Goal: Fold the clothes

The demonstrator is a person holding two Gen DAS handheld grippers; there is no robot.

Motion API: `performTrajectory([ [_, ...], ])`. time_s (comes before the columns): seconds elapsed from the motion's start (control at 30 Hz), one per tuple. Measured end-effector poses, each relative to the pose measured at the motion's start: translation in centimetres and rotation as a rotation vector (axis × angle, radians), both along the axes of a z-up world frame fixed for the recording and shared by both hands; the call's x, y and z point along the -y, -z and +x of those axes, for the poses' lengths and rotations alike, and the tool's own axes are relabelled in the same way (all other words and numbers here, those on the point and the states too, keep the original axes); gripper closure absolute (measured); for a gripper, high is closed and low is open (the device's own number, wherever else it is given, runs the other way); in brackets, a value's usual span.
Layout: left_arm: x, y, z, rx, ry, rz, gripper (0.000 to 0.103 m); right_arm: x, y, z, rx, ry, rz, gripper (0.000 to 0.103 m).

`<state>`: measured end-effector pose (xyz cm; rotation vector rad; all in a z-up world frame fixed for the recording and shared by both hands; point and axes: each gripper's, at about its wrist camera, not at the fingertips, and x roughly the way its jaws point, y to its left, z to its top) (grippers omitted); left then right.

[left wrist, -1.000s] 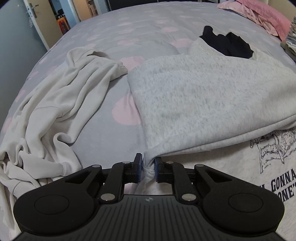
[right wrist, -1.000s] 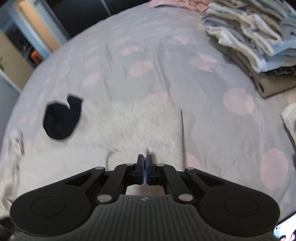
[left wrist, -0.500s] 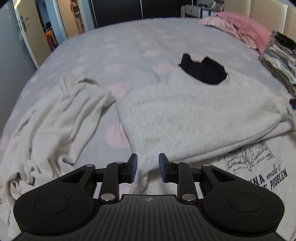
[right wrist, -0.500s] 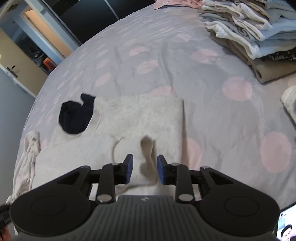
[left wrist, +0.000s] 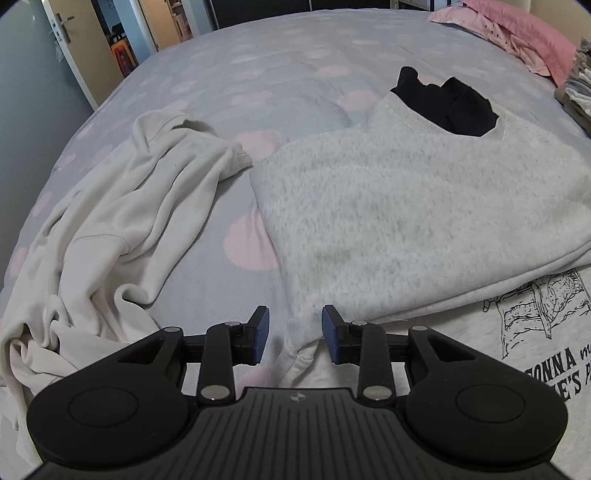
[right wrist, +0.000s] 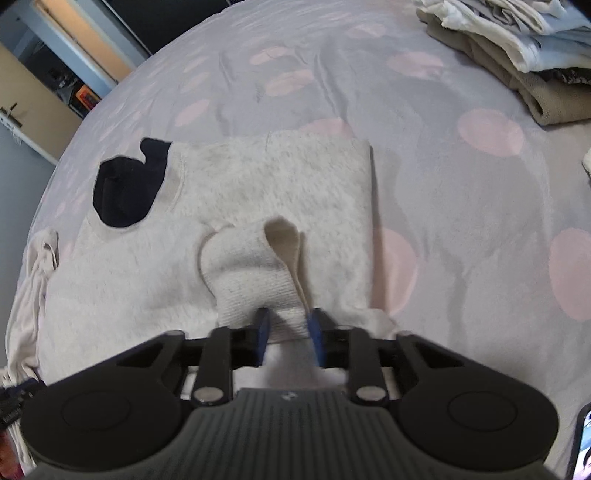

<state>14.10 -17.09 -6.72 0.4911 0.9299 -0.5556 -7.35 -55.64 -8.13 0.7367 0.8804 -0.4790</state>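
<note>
A fluffy light grey sweatshirt (left wrist: 388, 206) lies partly folded on the spotted bed, and its printed front (left wrist: 535, 332) shows at the lower right. My left gripper (left wrist: 295, 328) is opening. The sweatshirt's bunched corner lies loose between its blue pads, which do not touch it. In the right wrist view the same sweatshirt (right wrist: 258, 184) has a sleeve doubled back on top. My right gripper (right wrist: 288, 325) is closing, and its pads press on the ribbed sleeve cuff (right wrist: 258, 280).
A black garment (left wrist: 443, 99) lies at the sweatshirt's neck. A crumpled cream garment (left wrist: 122, 229) is spread to the left. A stack of folded clothes (right wrist: 517, 48) sits at the far right, pink bedding (left wrist: 517, 33) beyond. A phone (right wrist: 585, 443) shows at the lower right corner.
The left gripper let go of the sweatshirt's corner and its jaws spread. The right gripper opened, sank towards the sweatshirt, and now closes on the sleeve cuff.
</note>
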Motion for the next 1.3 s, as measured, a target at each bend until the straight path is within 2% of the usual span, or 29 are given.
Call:
performTrajectory([
  [0.03, 0.0, 0.1, 0.0, -0.002, -0.003, -0.002, 0.074, -0.1, -0.3, 0.1, 0.006, 0.004, -0.009, 0.096],
  [0.13, -0.1, 0.2, 0.1, -0.010, -0.008, -0.005, 0.073, -0.4, -2.3, -0.3, 0.046, 0.000, -0.044, 0.098],
  [0.23, 0.2, 0.6, 0.0, -0.019, -0.006, 0.009, 0.072, -0.3, -2.6, -0.5, -0.028, 0.002, -0.066, 0.098],
  [0.27, 0.3, 0.8, 0.0, -0.020, -0.005, 0.018, 0.072, -0.3, -2.1, -0.5, -0.060, 0.005, -0.077, 0.098],
  [0.3, 0.4, 0.9, -0.1, -0.018, -0.005, 0.027, 0.072, -0.3, -1.5, -0.4, -0.093, 0.007, -0.090, 0.103],
  [0.37, 0.4, 0.9, -0.4, 0.001, -0.013, 0.043, 0.070, -0.2, -0.5, -0.4, -0.158, 0.013, -0.114, 0.103],
  [0.4, 0.3, 0.7, -0.5, 0.007, -0.016, 0.042, 0.070, 0.0, -0.2, -0.7, -0.160, 0.017, -0.095, 0.103],
  [0.47, 0.1, 0.2, -0.8, 0.022, -0.014, 0.037, 0.070, 0.4, 0.0, -1.2, -0.144, 0.021, -0.060, 0.100],
  [0.53, -0.4, -0.3, -1.2, 0.032, -0.009, 0.032, 0.070, 0.0, -0.8, -1.7, -0.106, -0.004, -0.070, 0.094],
  [0.57, -0.7, -0.4, -1.4, 0.030, -0.009, 0.034, 0.070, -0.3, -1.2, -1.9, -0.094, -0.019, -0.084, 0.087],
  [0.6, -1.0, -0.5, -1.5, 0.025, -0.011, 0.037, 0.070, -0.8, -1.5, -2.1, -0.081, -0.040, -0.096, 0.070],
  [0.63, -1.4, -0.6, -1.7, 0.021, -0.014, 0.040, 0.070, -1.3, -1.8, -2.3, -0.069, -0.061, -0.108, 0.067],
  [0.7, -2.1, -0.6, -2.2, 0.015, -0.015, 0.047, 0.070, -2.4, -2.2, -2.6, -0.057, -0.119, -0.127, 0.067],
  [0.9, -4.5, -0.4, -4.6, 0.006, 0.005, 0.098, 0.067, -5.3, -2.1, -4.5, -0.119, -0.242, -0.218, 0.063],
  [1.13, -7.7, 0.7, -7.9, 0.021, 0.039, 0.204, 0.066, -6.8, -0.7, -8.5, -0.207, -0.300, -0.246, 0.061],
  [1.3, -9.8, 1.3, -9.9, -0.039, 0.073, 0.223, 0.064, -8.3, 0.6, -11.1, -0.266, -0.333, -0.251, 0.061],
])
